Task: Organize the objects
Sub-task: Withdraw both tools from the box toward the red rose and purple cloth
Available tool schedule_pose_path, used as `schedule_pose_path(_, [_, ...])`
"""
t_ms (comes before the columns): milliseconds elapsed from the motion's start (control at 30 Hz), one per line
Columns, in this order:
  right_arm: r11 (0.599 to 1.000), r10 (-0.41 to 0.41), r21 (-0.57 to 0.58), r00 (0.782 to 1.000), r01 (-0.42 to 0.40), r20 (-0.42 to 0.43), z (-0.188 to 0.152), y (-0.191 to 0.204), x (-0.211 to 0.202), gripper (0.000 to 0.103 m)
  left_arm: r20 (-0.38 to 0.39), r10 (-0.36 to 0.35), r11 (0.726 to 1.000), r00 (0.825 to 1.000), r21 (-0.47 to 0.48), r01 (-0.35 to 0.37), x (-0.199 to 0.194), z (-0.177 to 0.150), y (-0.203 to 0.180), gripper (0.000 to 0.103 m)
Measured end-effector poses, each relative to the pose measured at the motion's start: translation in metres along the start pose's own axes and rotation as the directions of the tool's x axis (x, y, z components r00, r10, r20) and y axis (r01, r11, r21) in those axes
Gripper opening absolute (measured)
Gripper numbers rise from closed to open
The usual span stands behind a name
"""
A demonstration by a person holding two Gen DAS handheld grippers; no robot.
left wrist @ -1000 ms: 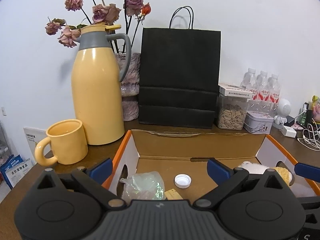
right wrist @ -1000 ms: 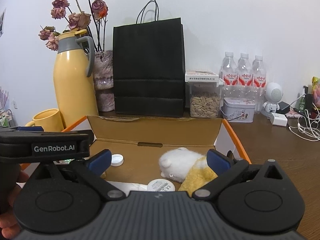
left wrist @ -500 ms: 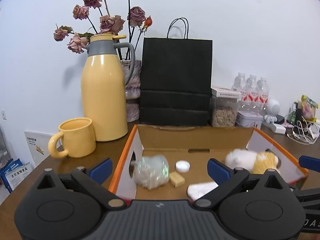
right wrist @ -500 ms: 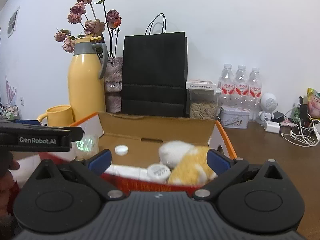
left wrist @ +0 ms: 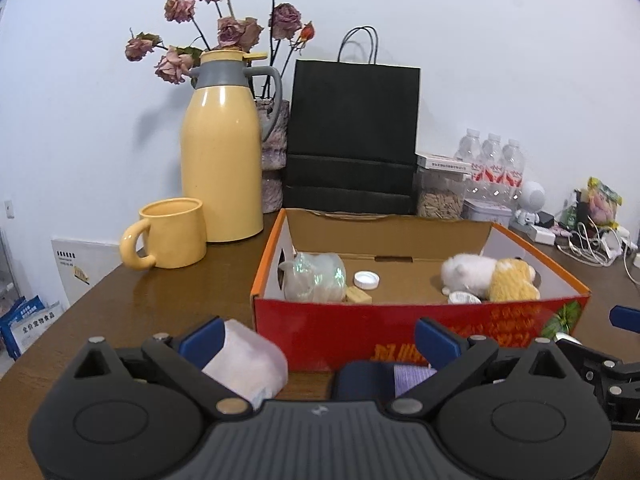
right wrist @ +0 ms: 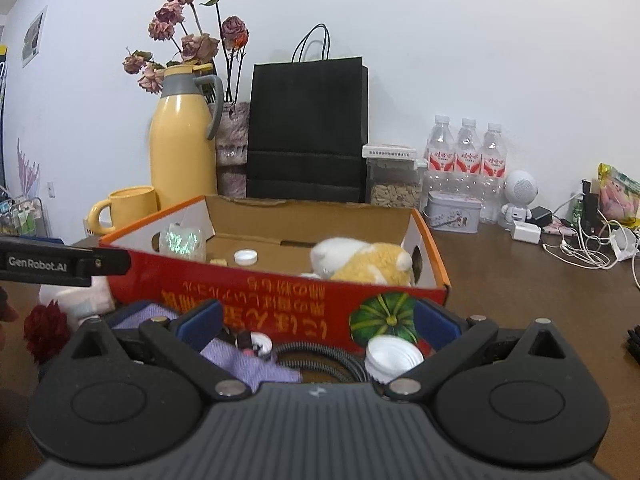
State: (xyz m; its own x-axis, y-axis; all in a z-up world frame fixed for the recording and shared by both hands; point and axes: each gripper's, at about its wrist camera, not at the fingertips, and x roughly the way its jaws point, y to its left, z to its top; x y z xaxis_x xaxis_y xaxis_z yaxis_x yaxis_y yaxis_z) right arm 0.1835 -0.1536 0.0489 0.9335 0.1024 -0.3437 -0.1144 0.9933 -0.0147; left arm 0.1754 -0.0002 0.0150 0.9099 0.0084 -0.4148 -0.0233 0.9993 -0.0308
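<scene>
A red cardboard box [left wrist: 400, 332] with an orange rim stands open on the brown table. It holds a clear plastic bag [left wrist: 314, 276], a white cap [left wrist: 366, 279] and a white and yellow plush toy [left wrist: 488, 276]. My left gripper [left wrist: 318, 336] is open, low in front of the box. A pale pink packet [left wrist: 244, 364] lies by its left finger, and a purple cloth [left wrist: 408, 374] by its right. My right gripper [right wrist: 316, 320] is also open before the box [right wrist: 256, 300], above the purple cloth [right wrist: 240, 360], a black cable [right wrist: 320, 356] and a white lid [right wrist: 394, 356].
Behind the box stand a yellow thermos [left wrist: 220, 164], a yellow mug [left wrist: 172, 234], a black paper bag [left wrist: 352, 136], a vase of dried roses, a seed jar [right wrist: 394, 184] and water bottles [right wrist: 464, 160]. Cables and chargers [right wrist: 576, 244] lie at the right. A red flower [right wrist: 46, 328] lies at the left.
Both grippers have drawn back from above the box to low in front of it. The box's red front wall and the loose items before it have come into view.
</scene>
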Motion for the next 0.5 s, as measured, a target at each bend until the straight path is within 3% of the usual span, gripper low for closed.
schedule_pose_path(267, [1.000,0.007,-0.006,0.999,-0.007,-0.044,-0.017,-0.001,-0.022,0.103,-0.039,-0.016,0.999,0.999,0.044,0.017,-0.019,-0.016,0.000,0.101])
schedule_pose_path(500, [0.997,0.072,-0.033,0.994,-0.075,-0.085,-0.026,0.008,-0.035,0.103,-0.073,-0.019,0.999,0.997,0.050,0.023,-0.038,-0.029,0.008,0.101])
